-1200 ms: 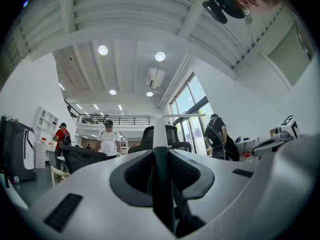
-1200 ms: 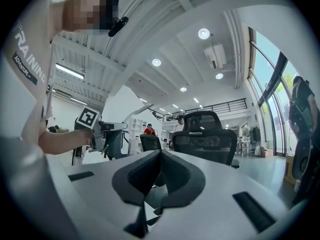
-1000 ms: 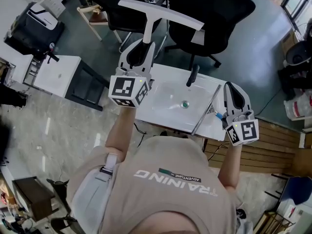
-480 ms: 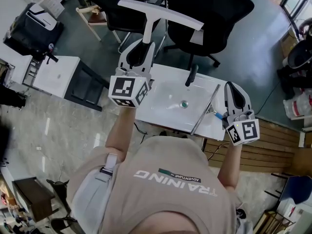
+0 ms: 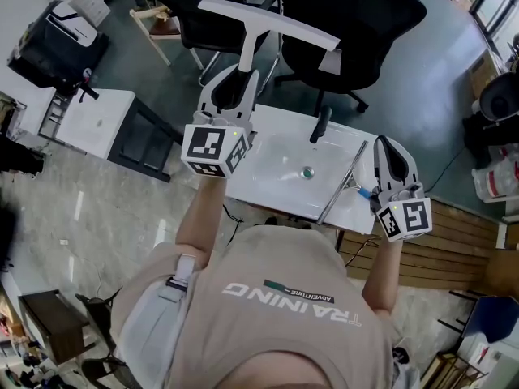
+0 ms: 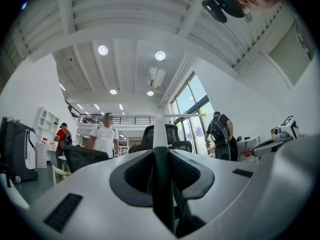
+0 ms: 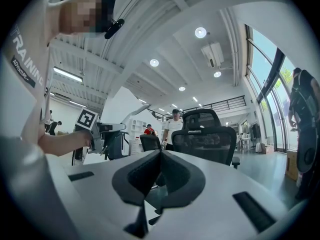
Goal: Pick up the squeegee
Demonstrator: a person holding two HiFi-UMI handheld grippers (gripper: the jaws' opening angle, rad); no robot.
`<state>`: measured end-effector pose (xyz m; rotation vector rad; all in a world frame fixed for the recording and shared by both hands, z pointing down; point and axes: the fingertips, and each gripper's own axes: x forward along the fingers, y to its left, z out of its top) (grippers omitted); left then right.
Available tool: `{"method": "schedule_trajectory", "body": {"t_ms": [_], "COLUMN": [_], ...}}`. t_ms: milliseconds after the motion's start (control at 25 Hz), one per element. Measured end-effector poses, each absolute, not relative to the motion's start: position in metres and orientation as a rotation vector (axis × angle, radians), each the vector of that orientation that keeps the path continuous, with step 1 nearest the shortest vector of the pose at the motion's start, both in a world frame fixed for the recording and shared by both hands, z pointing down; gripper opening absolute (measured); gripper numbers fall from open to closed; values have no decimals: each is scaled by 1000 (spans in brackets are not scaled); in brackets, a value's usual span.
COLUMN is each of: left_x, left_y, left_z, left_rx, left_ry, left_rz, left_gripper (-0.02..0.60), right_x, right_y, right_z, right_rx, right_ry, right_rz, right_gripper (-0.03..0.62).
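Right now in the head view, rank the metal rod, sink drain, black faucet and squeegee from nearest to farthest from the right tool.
1. Metal rod, just left of the right tool.
2. Black faucet and sink drain, further left: too close to call.
3. Squeegee, far upper left, in the left tool.

Reading "TRAINING" in large white letters, upside down, across the person's beige shirt [image 5: 268,343], with smaller "ADVENTURE" alongside.

Beige short-sleeved T-shirt [image 5: 284,298] here, white TRAINING lettering. Left gripper [image 5: 244,71] and right gripper [image 5: 380,140] white-shelled, black-lined, black-and-white marker cube [image 5: 212,148] on each.
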<state>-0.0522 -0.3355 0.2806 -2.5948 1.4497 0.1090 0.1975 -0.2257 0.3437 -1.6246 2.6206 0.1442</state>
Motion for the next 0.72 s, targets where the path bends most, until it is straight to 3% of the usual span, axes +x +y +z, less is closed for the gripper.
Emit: {"method": "schedule_trajectory", "body": {"t_ms": [720], "left_x": [-54], "left_y": [-331], "left_z": [285], "left_rx": [-2615], "left_ry": [1466], "left_rz": [116], "left_gripper": [101], "right_x": [197], "right_y": [-220], "right_z": [344], "right_rx": [-1618], "right_ry": [2642], "right_rz": [129], "right_gripper": [31]}}
